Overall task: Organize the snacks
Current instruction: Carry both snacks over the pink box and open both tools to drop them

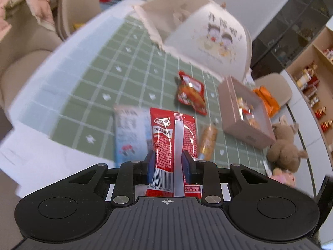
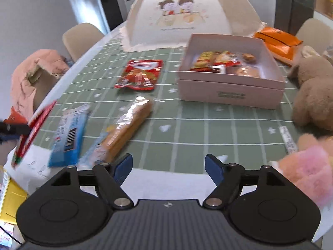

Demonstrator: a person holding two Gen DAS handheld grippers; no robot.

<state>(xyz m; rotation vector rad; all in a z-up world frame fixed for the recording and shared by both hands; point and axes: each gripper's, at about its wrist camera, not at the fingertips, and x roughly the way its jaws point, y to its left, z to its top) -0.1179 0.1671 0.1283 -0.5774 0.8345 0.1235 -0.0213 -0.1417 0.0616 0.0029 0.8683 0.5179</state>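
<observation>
Red snack packet clamped upright between left gripper pads, lifted off the table, barcode end toward the camera; in the right wrist view it shows edge-on at 9 o'clock. Blue-white packet and wrapped bread stick lie side by side on the green grid tablecloth. Flat red pouch at 11 o'clock. Pink box at 1 o'clock, snacks inside. Right gripper fingers spread wide, holding nothing.
</observation>
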